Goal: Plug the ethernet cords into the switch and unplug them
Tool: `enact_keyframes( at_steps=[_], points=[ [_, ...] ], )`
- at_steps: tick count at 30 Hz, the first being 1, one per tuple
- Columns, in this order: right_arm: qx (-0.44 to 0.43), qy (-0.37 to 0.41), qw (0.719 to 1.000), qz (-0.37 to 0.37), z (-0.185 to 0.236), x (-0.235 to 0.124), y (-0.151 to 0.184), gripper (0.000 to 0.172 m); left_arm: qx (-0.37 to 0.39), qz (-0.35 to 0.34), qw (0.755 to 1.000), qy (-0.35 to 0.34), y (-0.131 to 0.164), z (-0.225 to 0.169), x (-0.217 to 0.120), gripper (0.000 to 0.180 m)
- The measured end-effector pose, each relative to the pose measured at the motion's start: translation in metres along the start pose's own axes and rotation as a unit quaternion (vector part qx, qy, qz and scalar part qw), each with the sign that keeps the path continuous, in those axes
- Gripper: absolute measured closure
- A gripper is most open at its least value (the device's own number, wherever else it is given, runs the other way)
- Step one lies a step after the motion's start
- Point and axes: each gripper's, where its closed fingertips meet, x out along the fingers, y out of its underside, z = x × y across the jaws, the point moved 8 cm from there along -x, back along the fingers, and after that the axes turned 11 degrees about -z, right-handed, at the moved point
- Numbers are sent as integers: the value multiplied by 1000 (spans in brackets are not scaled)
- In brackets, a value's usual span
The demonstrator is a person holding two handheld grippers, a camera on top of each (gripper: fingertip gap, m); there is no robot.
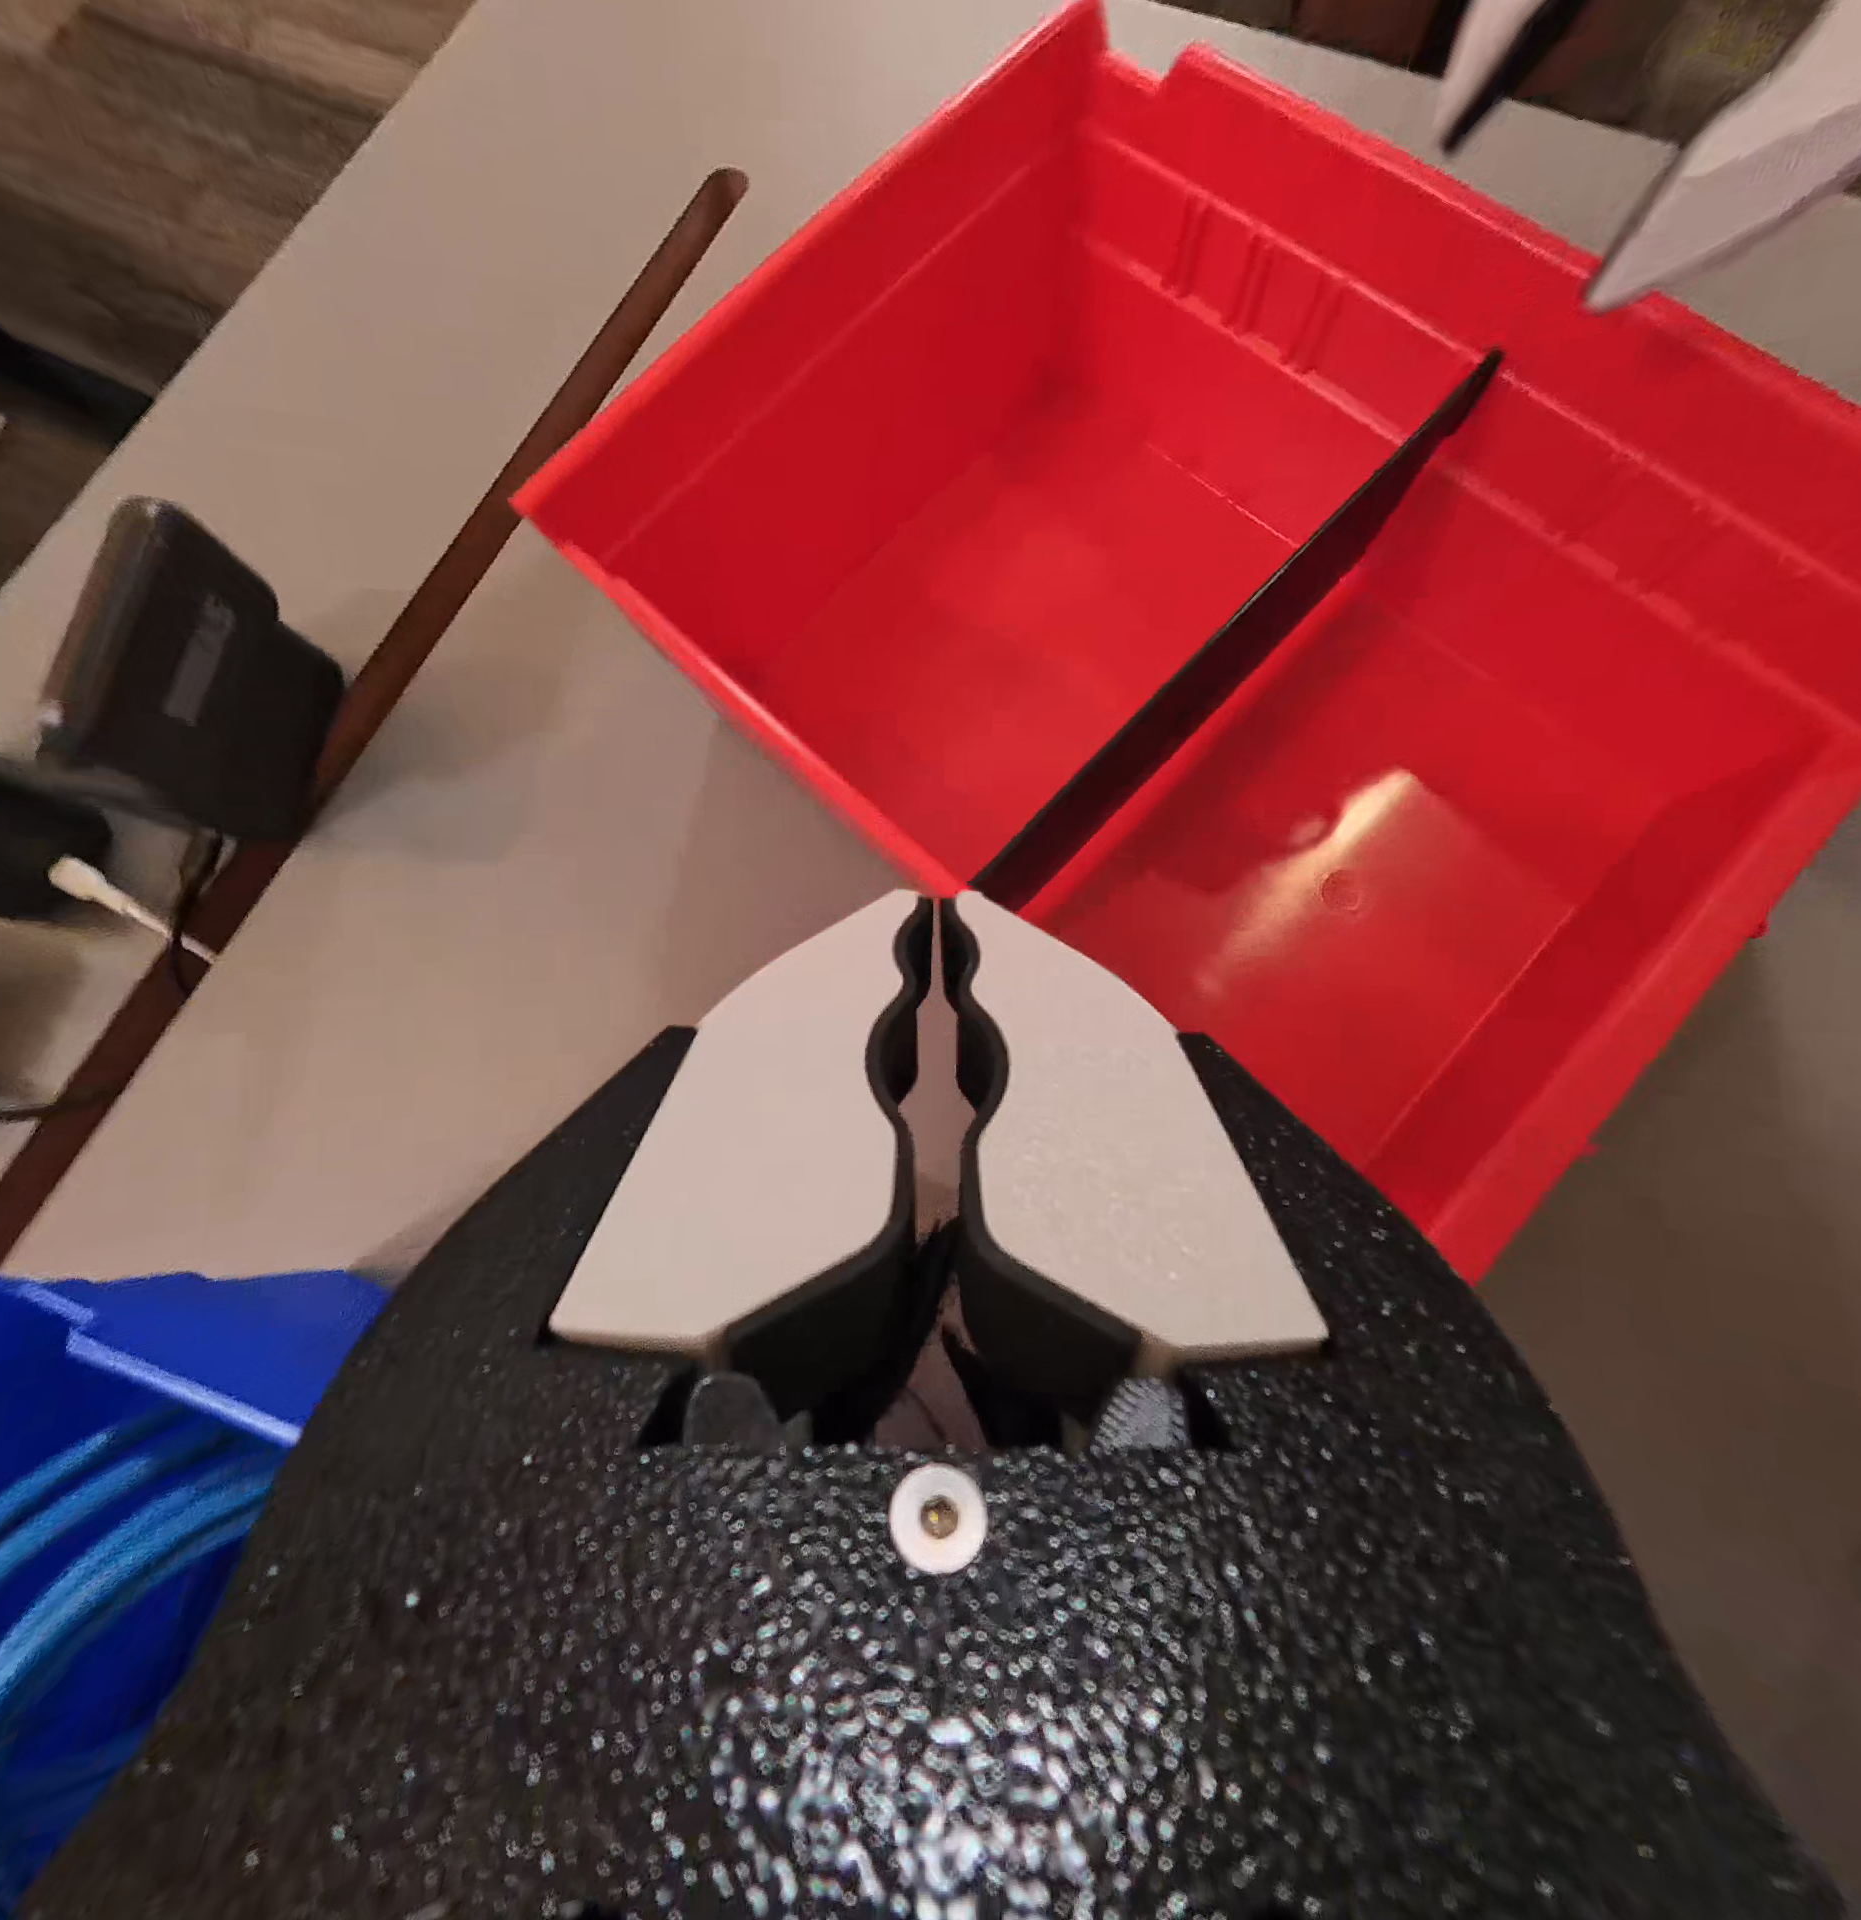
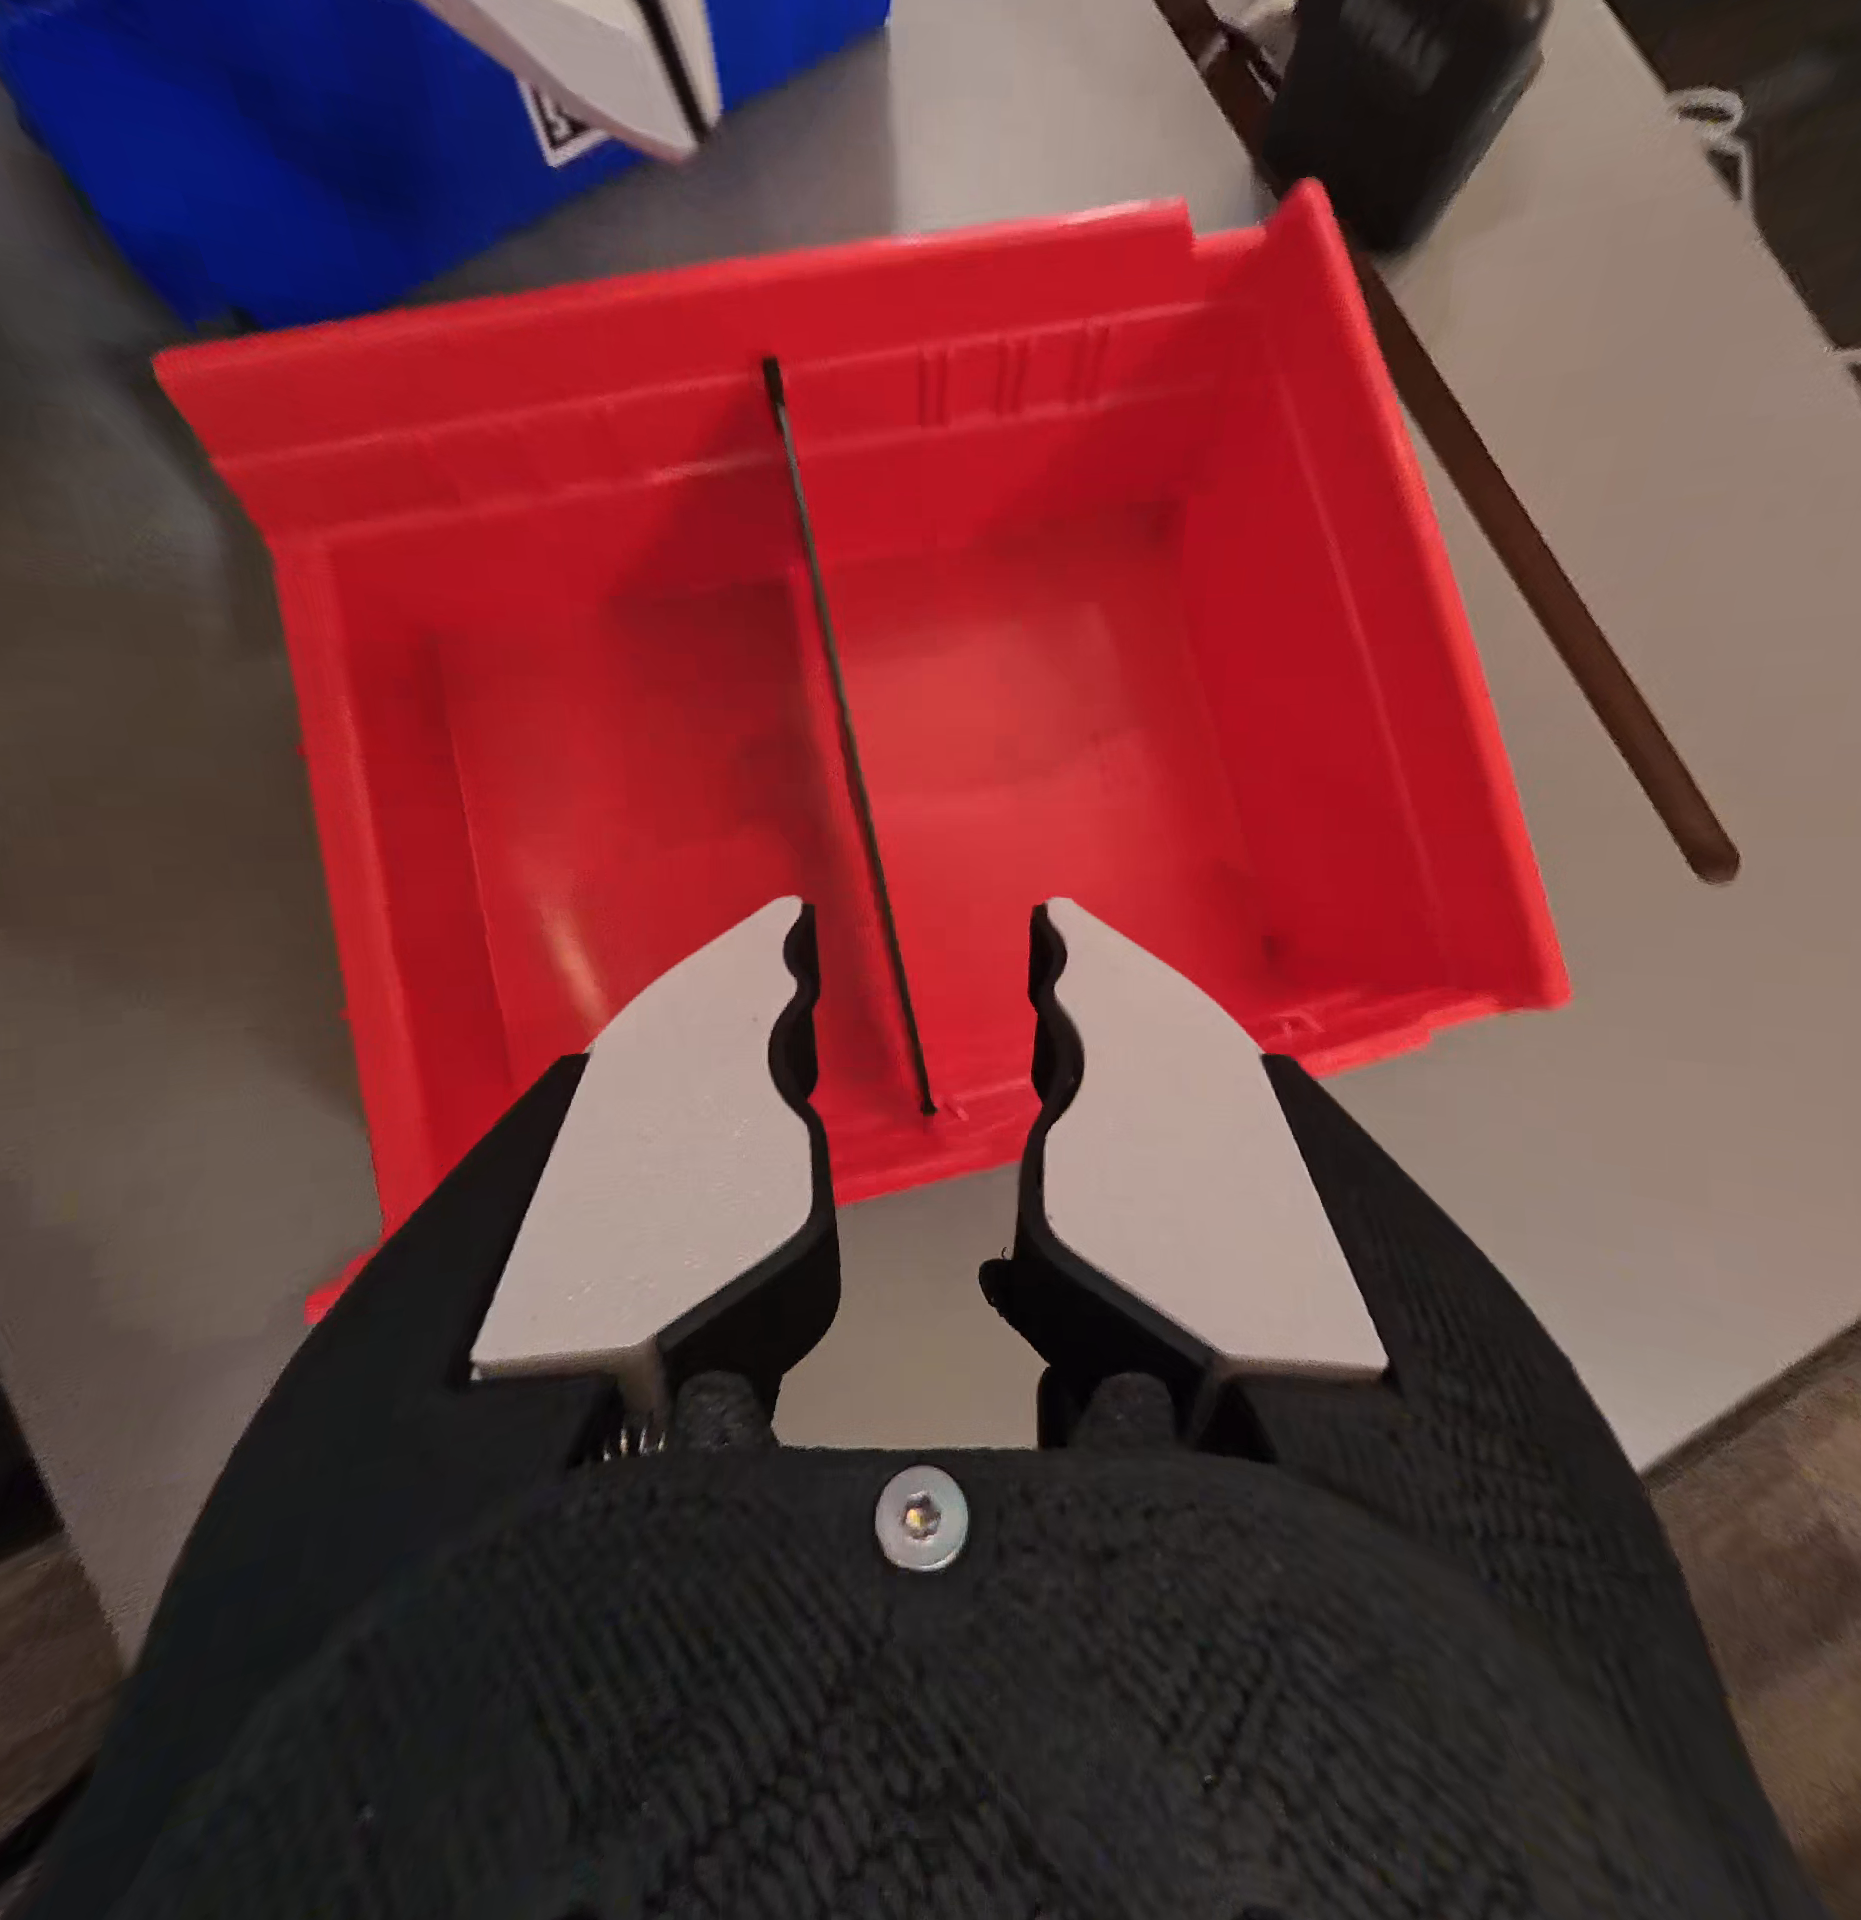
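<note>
Progress: no switch visible, nothing seen plugged | blue cables (image 1: 95, 1507) in blue plastic bin (image 2: 313, 177), frame's lower left | divided red plastic bin (image 2: 1269, 582) empty | left gripper (image 1: 938, 906) clenched, bare | right gripper (image 2: 921, 920) released, bare.

A red bin (image 2: 1321, 582) with black divider (image 2: 853, 748), brown rod (image 2: 1549, 592) beside it on the table (image 2: 1684, 520)

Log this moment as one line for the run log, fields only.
left gripper: shut, empty | right gripper: open, empty, above red bin | bin: both compartments empty, black divider | blue cables: in blue bin
</note>
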Motion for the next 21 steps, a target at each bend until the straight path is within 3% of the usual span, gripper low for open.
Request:
enact_keyframes(
  at_steps=[6, 11, 16, 21],
  points=[
    [-136, -3, 991, 4, 34, 69, -27, 143, -78, -12, 997, 17, 15, 0, 7, 180],
    [-164, -24, 986, 20, 37, 117, -48, 149, -87, -12, 996, 14, 20, -1, 12, 180],
    [-172, -39, 983, 46, 35, 139, -52, 170, -91, -13, 996, 17, 21, -1, 12, 180],
    [-137, -66, 987, 57, 31, 141, -54, 171, -77, -7, 997, 10, 21, -1, 13, 180]
  ],
)
